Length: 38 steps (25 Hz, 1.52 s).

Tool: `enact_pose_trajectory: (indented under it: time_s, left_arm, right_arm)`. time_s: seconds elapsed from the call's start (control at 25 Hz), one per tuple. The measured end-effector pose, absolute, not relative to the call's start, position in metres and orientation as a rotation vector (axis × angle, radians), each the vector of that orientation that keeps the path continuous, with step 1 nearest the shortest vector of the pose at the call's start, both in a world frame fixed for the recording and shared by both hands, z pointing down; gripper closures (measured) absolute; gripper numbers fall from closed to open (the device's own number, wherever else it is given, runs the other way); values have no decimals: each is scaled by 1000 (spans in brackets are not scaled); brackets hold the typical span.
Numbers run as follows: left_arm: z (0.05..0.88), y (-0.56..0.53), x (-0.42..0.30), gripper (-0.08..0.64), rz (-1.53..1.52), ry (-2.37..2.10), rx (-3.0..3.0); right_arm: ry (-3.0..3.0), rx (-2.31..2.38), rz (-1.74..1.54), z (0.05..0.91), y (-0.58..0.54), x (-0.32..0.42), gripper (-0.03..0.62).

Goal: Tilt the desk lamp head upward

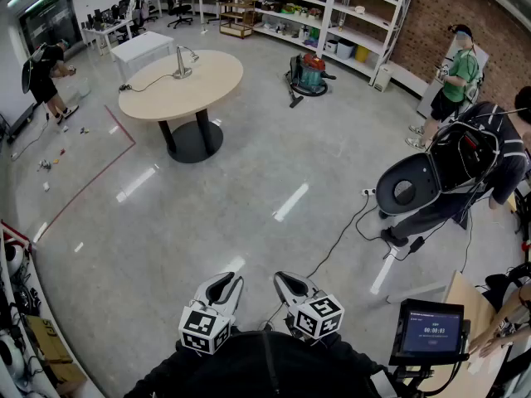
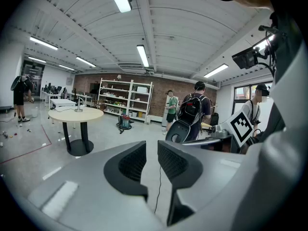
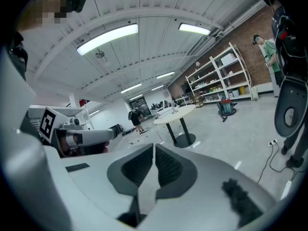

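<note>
- Closing the distance comes first: desk lamp (image 1: 183,61) sits well ahead of both claws and off to their left, across open floor (image 1: 249,181), far out of reach.
- Left claw (image 1: 224,282) is slightly nearer than right claw (image 1: 290,283), judging by the lamp's offset. I'd lead with the left.
- Left claw: jaws a narrow gap apart, nothing between them. Right claw: jaws pressed together, empty.
- Both are tucked close to the person's body, pointing slightly down.
- Lamp: silvery metal look, slim upright stem on a small round base. The top curves over and the head (image 1: 192,55) droops, so the lift has to come from under the head.
- It stands near the far edge of the round counter (image 1: 158,106), which has a pale matte top on a black pedestal with a disc foot.
- Dark cord (image 1: 145,82) trails from the base across the counter.
- Floor is glossy grey and reflective.
</note>
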<state>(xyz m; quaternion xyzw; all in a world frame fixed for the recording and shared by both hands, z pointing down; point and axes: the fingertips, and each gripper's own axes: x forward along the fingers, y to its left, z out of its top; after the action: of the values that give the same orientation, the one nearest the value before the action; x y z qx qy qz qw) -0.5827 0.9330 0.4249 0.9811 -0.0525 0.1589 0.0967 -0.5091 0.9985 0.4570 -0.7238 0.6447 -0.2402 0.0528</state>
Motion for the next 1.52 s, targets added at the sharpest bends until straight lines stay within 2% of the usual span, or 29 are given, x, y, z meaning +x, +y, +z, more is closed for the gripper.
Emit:
enact_pose_trajectory:
  time_s: [0.6, 1.16, 1.32, 1.52]
  left_arm:
    - [430, 897, -513, 479, 487, -32, 2902]
    - [437, 748, -463, 480, 421, 79, 2801]
    - [461, 690, -453, 485, 431, 86, 2753]
    - [458, 679, -450, 485, 421, 102, 2754]
  right_arm:
    - [1854, -2288, -757, 463, 971, -444, 575]
    - [1777, -2451, -852, 462, 837, -402, 575]
    - [1771, -2494, -876, 473, 784, -390, 576]
    - [1787, -2497, -879, 469, 768, -392, 576]
